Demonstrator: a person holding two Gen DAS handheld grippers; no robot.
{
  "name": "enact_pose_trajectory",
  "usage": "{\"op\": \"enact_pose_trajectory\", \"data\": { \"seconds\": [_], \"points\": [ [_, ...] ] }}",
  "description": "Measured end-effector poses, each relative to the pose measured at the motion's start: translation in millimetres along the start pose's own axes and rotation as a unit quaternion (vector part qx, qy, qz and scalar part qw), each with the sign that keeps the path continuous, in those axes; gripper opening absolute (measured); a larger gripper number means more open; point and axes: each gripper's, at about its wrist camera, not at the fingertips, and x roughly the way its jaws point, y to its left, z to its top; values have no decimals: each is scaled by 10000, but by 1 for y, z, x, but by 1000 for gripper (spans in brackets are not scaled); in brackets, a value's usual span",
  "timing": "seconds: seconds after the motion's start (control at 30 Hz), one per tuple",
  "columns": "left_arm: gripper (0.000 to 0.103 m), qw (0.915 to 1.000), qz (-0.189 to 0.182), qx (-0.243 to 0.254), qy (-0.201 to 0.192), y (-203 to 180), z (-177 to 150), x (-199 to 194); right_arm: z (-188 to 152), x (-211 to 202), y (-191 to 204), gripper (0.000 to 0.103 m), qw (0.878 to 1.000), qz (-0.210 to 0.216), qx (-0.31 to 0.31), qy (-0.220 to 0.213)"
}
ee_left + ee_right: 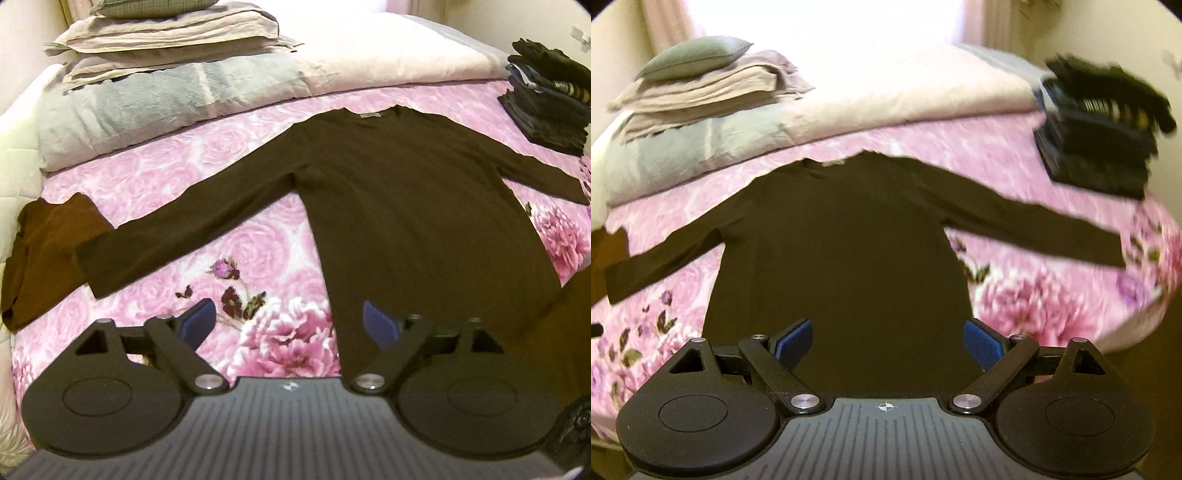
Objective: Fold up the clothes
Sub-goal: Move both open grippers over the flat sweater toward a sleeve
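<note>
Shirt position: You had the dark long-sleeved shirt spread flat on the bed, straight ahead of both pairs of fingers, its hem nearest them and partly hidden under the gripper bodies.
Shirt axis: Its long axis ran from the hem by your fingers up to the collar, so the neck pointed away from you toward the pillows.
Sleeves: Both were stretched outward and slanted toward you; the left cuff lay beyond and to the left of the left fingers, the right cuff well off to the right of the right fingers.
Why laid so: I judge you flattened it with the 2 sleeves out so each could be folded across the body in turn.
Left gripper: Its fingers stood wide apart, empty, above the bedspread, just left of the shirt's side edge.
Right gripper: Its fingers were also spread wide with nothing between them, poised over the lower body of the shirt.
Folded stack: Dark folded clothes sat far ahead and right of the fingers, likely finished pieces kept clear of the working area.
Brown garment: It lay to the far left of the left fingers, its near corner under the left cuff, probably waiting its turn.
Stage: No fold was made yet, I judge.
</note>
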Motion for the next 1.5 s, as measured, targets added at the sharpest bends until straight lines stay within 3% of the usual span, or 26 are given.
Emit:
{"op": "enact_pose_trajectory", "data": {
  "seconds": [0.13,0.6,1.07,1.33,1.5],
  "points": [
    [87,10000,37,42,-81,-8,7,-3,4,1,-4,92,9998,-110,-161,-6],
    [88,9995,58,233,-204,-14,23,-12,-11,-1,-21,92,9986,-279,204,390],
    [88,9994,173,281,-132,-28,18,-17,-21,-1,-37,92,9975,-333,313,547],
    [88,9986,514,-81,-129,-20,7,-30,-18,11,-41,92,9986,9,177,494],
    [89,9940,957,-519,-89,11,-15,-45,-4,23,-8,91,9964,437,-682,245]
  ]
}}
